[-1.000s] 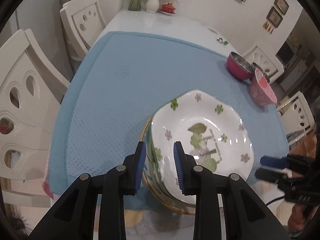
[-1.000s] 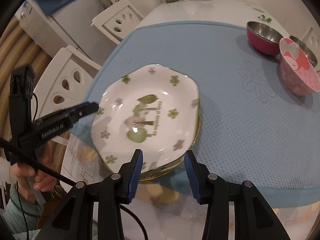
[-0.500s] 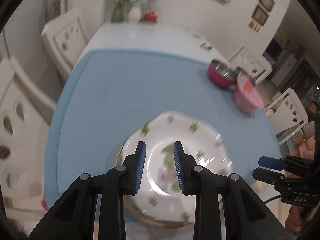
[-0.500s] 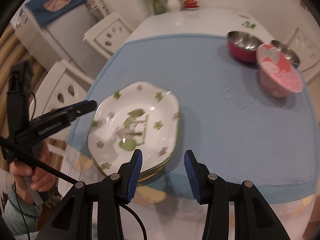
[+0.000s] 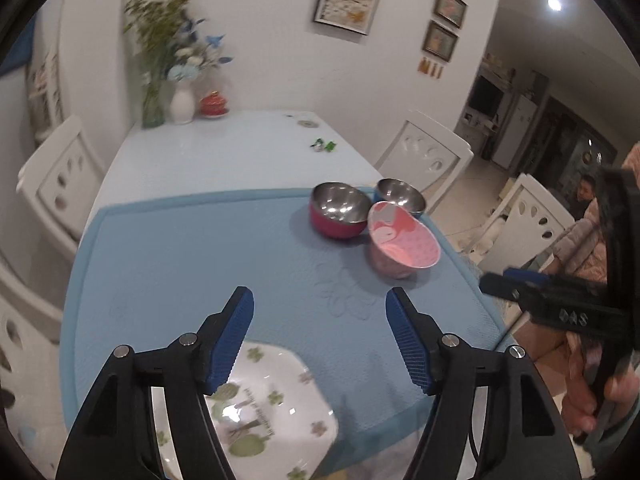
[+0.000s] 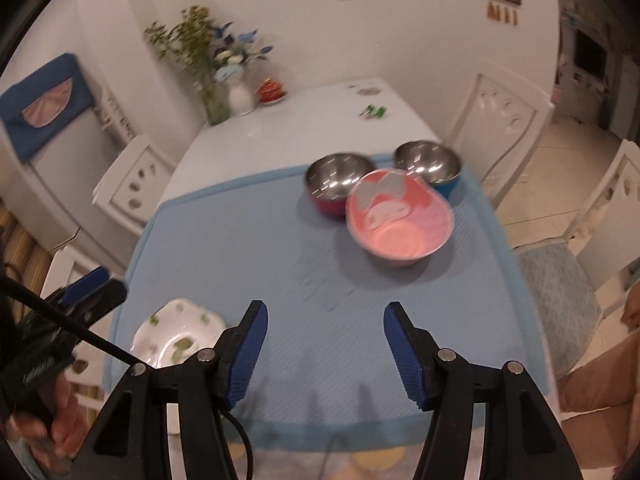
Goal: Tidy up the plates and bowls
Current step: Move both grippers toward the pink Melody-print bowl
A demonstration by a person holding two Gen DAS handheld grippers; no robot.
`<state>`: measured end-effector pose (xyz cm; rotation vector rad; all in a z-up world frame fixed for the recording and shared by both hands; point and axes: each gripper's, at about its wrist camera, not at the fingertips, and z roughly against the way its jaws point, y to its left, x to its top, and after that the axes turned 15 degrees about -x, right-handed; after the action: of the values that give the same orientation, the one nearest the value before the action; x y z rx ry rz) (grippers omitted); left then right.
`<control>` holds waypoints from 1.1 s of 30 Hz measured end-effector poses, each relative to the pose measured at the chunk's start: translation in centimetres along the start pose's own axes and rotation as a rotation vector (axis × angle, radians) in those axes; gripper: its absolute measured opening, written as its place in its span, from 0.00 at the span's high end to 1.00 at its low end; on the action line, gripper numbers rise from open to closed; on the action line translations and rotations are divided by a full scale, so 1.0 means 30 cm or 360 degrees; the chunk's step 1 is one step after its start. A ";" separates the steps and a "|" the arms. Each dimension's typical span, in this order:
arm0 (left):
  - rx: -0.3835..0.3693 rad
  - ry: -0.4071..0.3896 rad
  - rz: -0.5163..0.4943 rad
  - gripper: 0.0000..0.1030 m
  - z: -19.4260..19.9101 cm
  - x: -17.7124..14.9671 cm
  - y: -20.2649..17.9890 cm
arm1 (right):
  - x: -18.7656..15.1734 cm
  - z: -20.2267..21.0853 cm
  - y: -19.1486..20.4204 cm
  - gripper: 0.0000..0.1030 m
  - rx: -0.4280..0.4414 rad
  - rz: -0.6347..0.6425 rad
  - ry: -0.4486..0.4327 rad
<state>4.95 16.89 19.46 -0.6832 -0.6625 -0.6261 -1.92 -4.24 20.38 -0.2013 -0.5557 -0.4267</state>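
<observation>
A stack of white floral plates (image 5: 272, 412) lies at the near edge of the blue mat (image 5: 192, 248), below my left gripper (image 5: 320, 332). Its jaws are opening, with nothing between them. In the right wrist view the plates (image 6: 176, 340) show at lower left, partly hidden behind a finger. My right gripper (image 6: 325, 340) hangs over bare mat, its jaws opening and empty too. Far on the mat stand a pink cartoon bowl (image 5: 402, 240), a steel bowl with a red outside (image 5: 340, 210) and a steel bowl with a blue outside (image 5: 400, 196). The same bowls appear in the right wrist view: pink (image 6: 400, 220), red (image 6: 336, 190), blue (image 6: 428, 164).
White chairs (image 5: 60, 176) stand around the white table (image 5: 224, 148). At its far end are a flower vase (image 5: 182, 100), a red lidded dish (image 5: 214, 104) and small green items (image 5: 324, 145). A person sits at the far right.
Both grippers rose and pulled back from the plate stack, tilting up so the far bowls came into view. Both sets of jaws spread wider.
</observation>
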 end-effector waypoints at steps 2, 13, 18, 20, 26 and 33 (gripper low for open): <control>0.0001 0.0008 -0.0005 0.35 -0.028 0.017 -0.032 | 0.030 -0.014 -0.025 0.38 -0.0027 0.0010 0.0006; 0.0080 0.0090 0.0034 0.35 -0.201 0.115 -0.165 | 0.139 -0.087 -0.189 0.26 -0.0097 0.0066 -0.0044; 0.0099 0.0111 0.0062 0.35 -0.279 0.137 -0.200 | 0.161 -0.161 -0.260 0.26 -0.0069 0.0045 0.0025; 0.0097 0.0118 0.0088 0.35 -0.314 0.140 -0.207 | 0.162 -0.179 -0.281 0.26 -0.0073 0.0045 0.0041; 0.0182 0.0111 0.0045 0.35 -0.382 0.137 -0.264 | 0.162 -0.216 -0.337 0.26 -0.0091 0.0060 0.0046; 0.0444 0.0122 -0.0035 0.35 -0.409 0.115 -0.326 | 0.160 -0.240 -0.321 0.26 -0.0008 0.0062 0.0081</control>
<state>4.37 0.89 18.17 -0.3911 -0.6714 -0.5642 0.85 -16.61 17.69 -0.2054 -0.5002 -0.3943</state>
